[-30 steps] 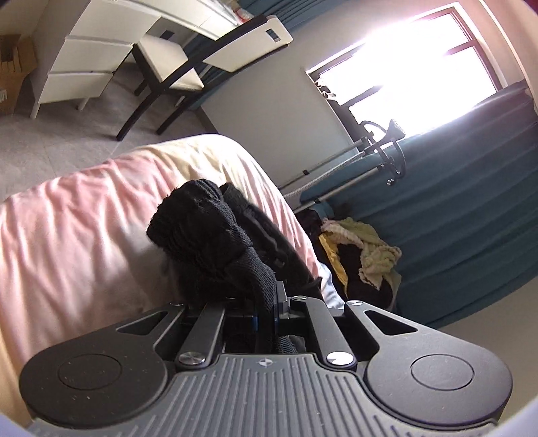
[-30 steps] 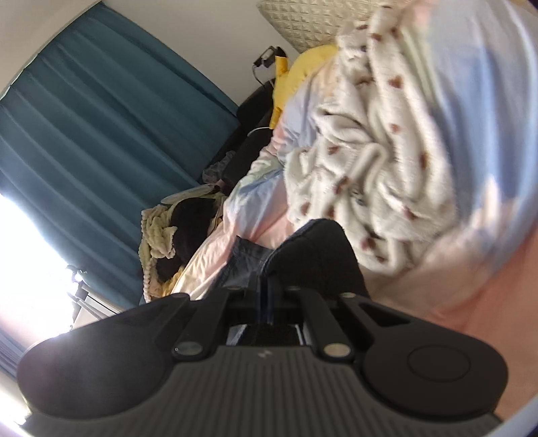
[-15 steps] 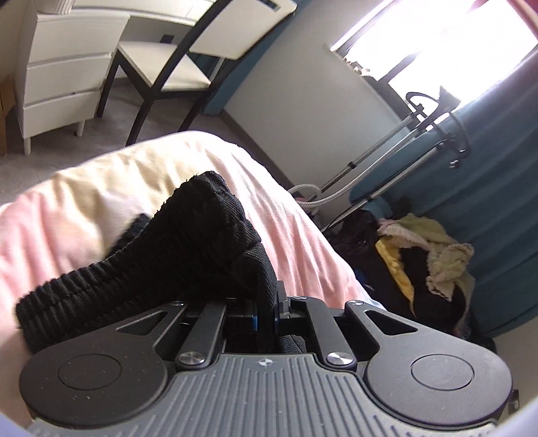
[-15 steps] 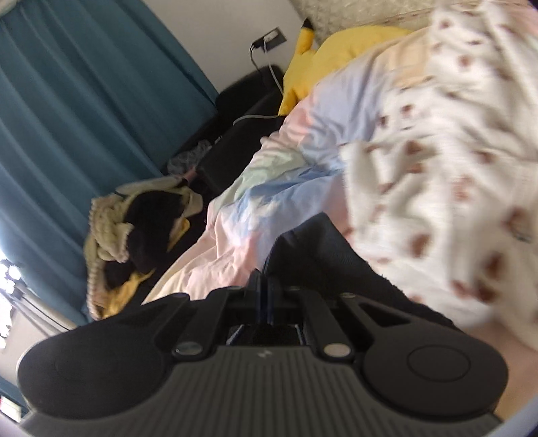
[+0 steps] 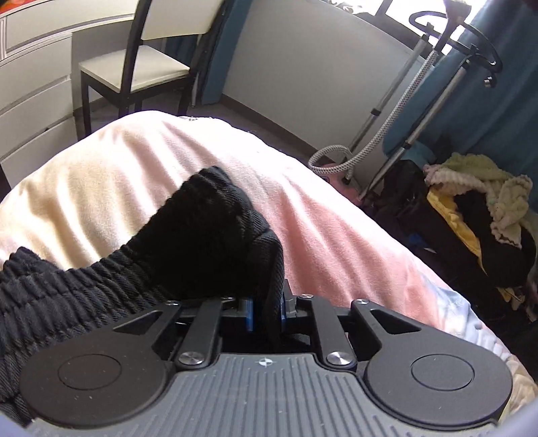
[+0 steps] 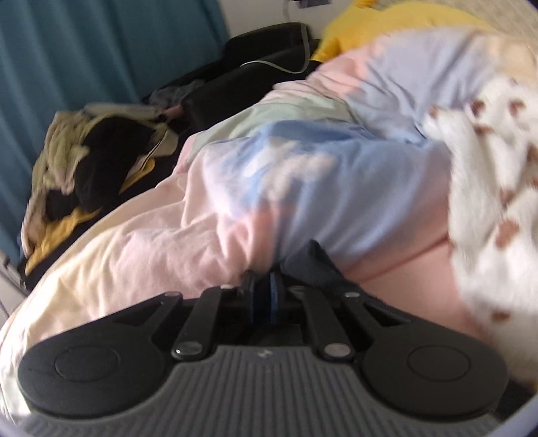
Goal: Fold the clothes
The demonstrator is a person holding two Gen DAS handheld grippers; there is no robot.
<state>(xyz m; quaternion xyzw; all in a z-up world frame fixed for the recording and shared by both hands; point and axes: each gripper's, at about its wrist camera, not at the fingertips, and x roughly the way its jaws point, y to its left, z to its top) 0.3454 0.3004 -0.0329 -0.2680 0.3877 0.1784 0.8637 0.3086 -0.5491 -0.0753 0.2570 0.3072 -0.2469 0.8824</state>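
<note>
A black ribbed garment [image 5: 188, 248] lies low over the pink bed cover [image 5: 336, 235] in the left wrist view, its elastic waistband trailing to the left. My left gripper [image 5: 266, 309] is shut on a fold of it. In the right wrist view my right gripper [image 6: 264, 295] is shut on a dark edge of the same garment [image 6: 319, 265], pressed close against the pastel duvet [image 6: 302, 188]. Most of the garment is hidden there.
A pile of clothes [image 5: 477, 208] sits on a dark case beside the bed, by teal curtains and a garment steamer [image 5: 386, 134]. A chair [image 5: 134, 67] and white drawers stand beyond the bed's end. A white spotted blanket [image 6: 497, 168] and a yellow pillow [image 6: 386, 23] lie on the bed.
Both grippers have come down toward the bed with the black garment. It now stretches out low across the cover instead of hanging bunched. The right view swung toward the duvet.
</note>
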